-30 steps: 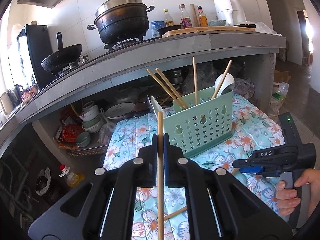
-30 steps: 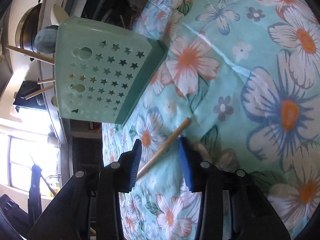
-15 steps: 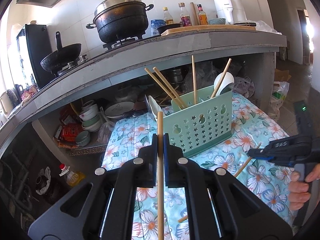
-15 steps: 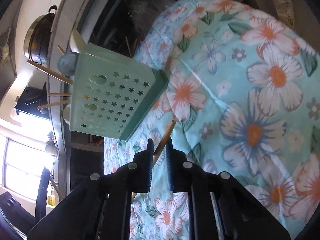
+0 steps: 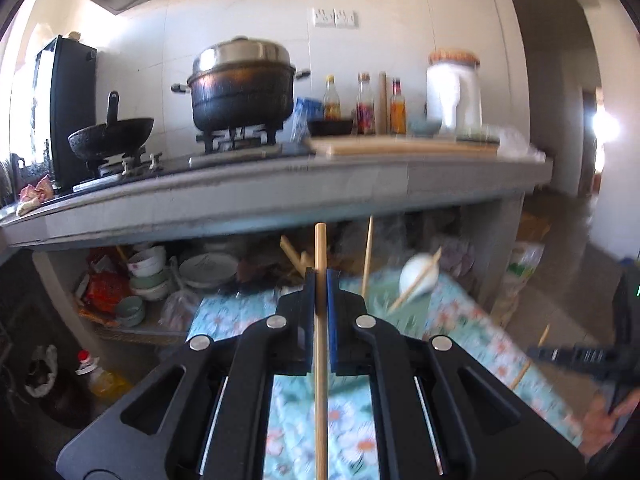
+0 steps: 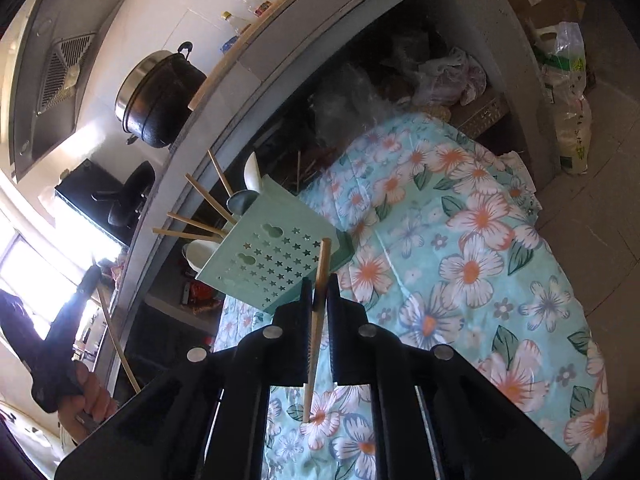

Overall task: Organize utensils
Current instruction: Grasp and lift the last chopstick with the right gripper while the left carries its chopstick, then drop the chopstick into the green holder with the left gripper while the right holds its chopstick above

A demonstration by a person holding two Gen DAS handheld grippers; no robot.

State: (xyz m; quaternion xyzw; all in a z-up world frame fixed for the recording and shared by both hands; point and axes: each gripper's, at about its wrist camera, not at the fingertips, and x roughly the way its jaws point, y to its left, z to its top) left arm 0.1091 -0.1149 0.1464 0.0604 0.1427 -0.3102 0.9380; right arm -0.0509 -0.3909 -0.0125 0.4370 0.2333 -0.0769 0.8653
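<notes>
My left gripper (image 5: 320,280) is shut on a wooden chopstick (image 5: 320,344) held upright. My right gripper (image 6: 319,286) is shut on a second chopstick (image 6: 318,312), lifted above the floral cloth (image 6: 472,264). A mint green utensil holder (image 6: 272,264) with star cut-outs stands on the cloth, just beyond the right gripper. It holds several chopsticks (image 6: 200,194) and white spoons (image 6: 252,172). In the left wrist view the holder (image 5: 412,312) sits blurred behind my left fingers, with a white spoon (image 5: 416,278) in it. The right gripper (image 5: 568,356) shows at the far right there.
A grey concrete counter (image 5: 280,196) overhangs the cloth, carrying a black pot (image 5: 240,88), a wok (image 5: 110,136), bottles (image 5: 364,104) and a cutting board (image 5: 400,146). Bowls and plates (image 5: 152,276) are stacked under it. Bags (image 6: 568,92) stand on the floor at the right.
My right gripper closed on the chopstick that lay on the cloth and lifted it clear. My left gripper rose with its chopstick, so the holder now sits lower in its view.
</notes>
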